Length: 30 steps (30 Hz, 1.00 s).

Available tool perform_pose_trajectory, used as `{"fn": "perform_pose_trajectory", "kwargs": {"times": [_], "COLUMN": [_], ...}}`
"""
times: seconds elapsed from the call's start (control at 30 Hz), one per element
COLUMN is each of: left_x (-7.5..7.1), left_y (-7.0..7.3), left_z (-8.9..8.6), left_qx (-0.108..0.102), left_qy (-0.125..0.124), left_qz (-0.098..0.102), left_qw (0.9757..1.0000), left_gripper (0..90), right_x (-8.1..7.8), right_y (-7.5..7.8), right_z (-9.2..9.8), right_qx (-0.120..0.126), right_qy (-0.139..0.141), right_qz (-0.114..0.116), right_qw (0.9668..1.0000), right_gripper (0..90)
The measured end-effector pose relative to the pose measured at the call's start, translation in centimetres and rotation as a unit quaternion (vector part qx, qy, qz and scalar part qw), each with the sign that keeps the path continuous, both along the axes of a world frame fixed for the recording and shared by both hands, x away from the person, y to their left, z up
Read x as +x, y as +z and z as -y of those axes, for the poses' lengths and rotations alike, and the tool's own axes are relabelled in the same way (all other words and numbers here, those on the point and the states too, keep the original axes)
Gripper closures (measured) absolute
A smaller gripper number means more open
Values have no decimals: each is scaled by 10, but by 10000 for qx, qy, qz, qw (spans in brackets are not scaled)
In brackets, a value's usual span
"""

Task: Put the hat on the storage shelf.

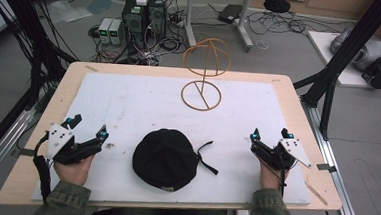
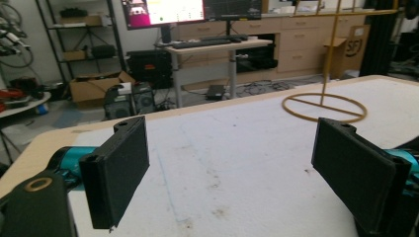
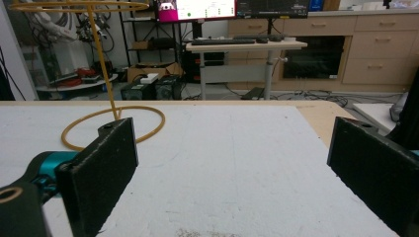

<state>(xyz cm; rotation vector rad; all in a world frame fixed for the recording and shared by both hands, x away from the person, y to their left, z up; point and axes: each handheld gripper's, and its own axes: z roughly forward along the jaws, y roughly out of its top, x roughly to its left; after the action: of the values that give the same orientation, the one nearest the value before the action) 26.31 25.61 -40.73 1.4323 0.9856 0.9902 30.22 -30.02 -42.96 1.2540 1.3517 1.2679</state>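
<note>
Black fabric cap (image 1: 166,158) flat on white table (image 1: 129,98), between left gripper (image 1: 89,131) and right gripper (image 1: 269,136). Fingers wide, empty. Untouched; yellow wire stand (image 1: 203,78) bare. Grasp and placement likely pending.

Black cap (image 1: 165,158): a soft, rounded, dark fabric cap is being shown lying on the white board (image 1: 128,103) near the table's front edge, about midway between its left and right sides. The crown is being presented upward and somewhat flattened. A thin black strap is being seen trailing out from its right side across the board, ending in a short tail. A small pale tag is being glimpsed at its near rim. The cap is being left free on all sides, well apart from the wire stand (image 1: 202,90) farther back on the board.
</note>
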Motion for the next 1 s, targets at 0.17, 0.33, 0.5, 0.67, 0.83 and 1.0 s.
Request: {"fn": "perform_pose_trajectory", "kwargs": {"times": [0.17,0.33,0.5,0.67,0.83,1.0], "left_x": [1,1,3,3,4,4], "left_y": [1,3,5,6,5,3], "left_z": [4,9,11,19,29,37], "left_qx": [-8,-1,46,85,109,147], "left_qy": [-115,-293,-493,-691,-854,-1014], "left_qz": [-41,-74,-121,-199,-273,-358], "left_qw": [9999,9995,9987,9974,9959,9941], "left_gripper": [149,149,149,149,149,149], "right_x": [0,0,0,1,0,0], "right_y": [0,0,0,0,0,0], "right_z": [0,0,0,-1,-2,-2], "right_qx": [-3,-25,-29,1,-137,-99], "right_qy": [-5,6,5,6,25,27], "right_qz": [-2,-1,-5,-31,-6,-27], "right_qw": [10000,10000,10000,10000,9999,9999], "right_gripper": [43,43,43,43,43,43]}}
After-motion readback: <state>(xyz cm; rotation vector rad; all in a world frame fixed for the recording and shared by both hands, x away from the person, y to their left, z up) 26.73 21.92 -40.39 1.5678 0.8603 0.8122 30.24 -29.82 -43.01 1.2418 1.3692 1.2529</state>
